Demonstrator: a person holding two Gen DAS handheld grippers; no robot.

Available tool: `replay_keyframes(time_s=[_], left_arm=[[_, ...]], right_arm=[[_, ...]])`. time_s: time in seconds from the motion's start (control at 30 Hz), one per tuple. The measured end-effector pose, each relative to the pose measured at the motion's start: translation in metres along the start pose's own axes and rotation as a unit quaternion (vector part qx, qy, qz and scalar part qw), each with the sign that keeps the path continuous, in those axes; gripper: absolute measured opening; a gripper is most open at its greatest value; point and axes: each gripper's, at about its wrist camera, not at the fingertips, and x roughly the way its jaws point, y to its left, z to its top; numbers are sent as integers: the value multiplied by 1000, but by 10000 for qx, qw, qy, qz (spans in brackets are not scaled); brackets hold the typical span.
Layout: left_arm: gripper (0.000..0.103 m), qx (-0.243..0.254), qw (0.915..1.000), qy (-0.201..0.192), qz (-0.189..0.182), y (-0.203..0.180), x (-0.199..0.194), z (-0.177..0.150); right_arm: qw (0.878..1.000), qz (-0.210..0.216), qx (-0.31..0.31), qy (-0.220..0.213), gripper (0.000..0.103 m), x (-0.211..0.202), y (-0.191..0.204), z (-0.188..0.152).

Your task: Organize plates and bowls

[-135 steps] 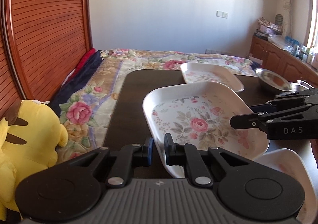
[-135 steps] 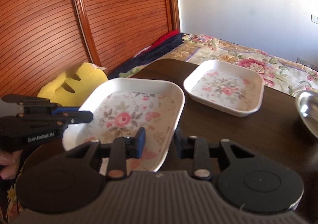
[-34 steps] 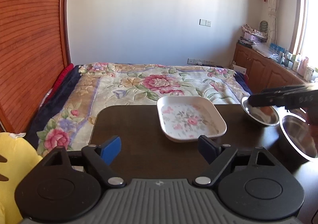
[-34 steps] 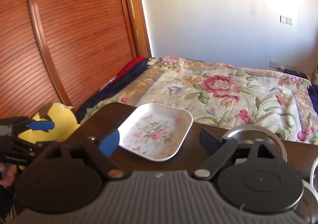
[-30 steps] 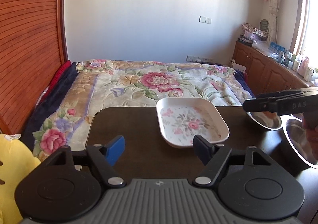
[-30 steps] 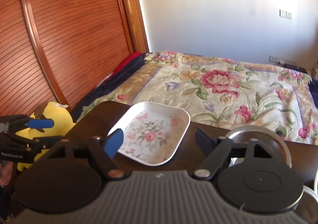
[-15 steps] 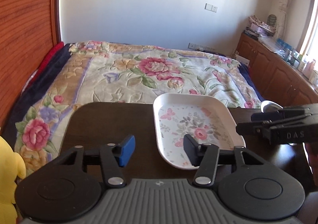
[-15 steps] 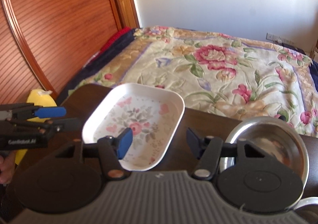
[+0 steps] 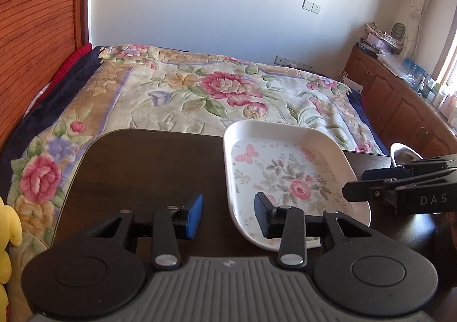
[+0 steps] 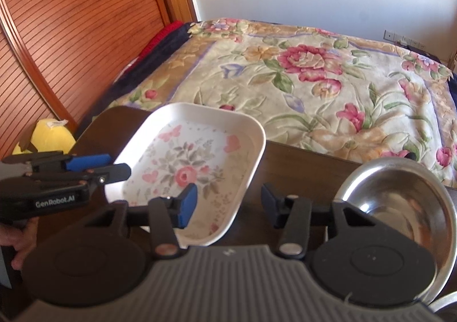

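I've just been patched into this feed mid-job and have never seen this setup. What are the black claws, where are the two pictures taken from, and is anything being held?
No robot: a person holds a two-finger black gripper in each hand, with a camera on each looking along its fingers. One picture is from the left gripper, the other from the right gripper. On the dark wooden table lies a white rectangular plate with a floral print, and beside it a round steel bowl. Both grippers straddle the plate's near edges, jaws closing, not yet gripping.
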Motion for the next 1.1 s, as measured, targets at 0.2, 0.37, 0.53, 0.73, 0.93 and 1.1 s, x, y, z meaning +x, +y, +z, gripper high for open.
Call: replay_keyframes(time_s=[0.2, 0.37, 0.53, 0.73, 0.93, 1.1], left_arm=[[32, -118, 9999, -14, -58, 3, 4, -2], [27, -194, 9997, -53, -110, 5, 6, -1], [17, -151, 9998, -62, -140, 3, 7, -2], [10, -4, 9999, -39, -102, 0, 4, -5], [11, 241, 9997, -88, -29, -7, -19, -15], [11, 269, 9995, -158, 47, -10, -43, -26]], right_arm=[[9999, -22, -26, 135, 48, 7, 0, 1], [9997, -21, -35, 226, 48, 13, 1, -1], [9997, -31, -42, 232, 43, 17, 1, -1], [9997, -19, -89, 209, 28, 15, 2, -2], [9999, 74, -35, 107, 22, 7, 1, -10], [9997, 246, -15, 0, 20, -6, 7, -21]])
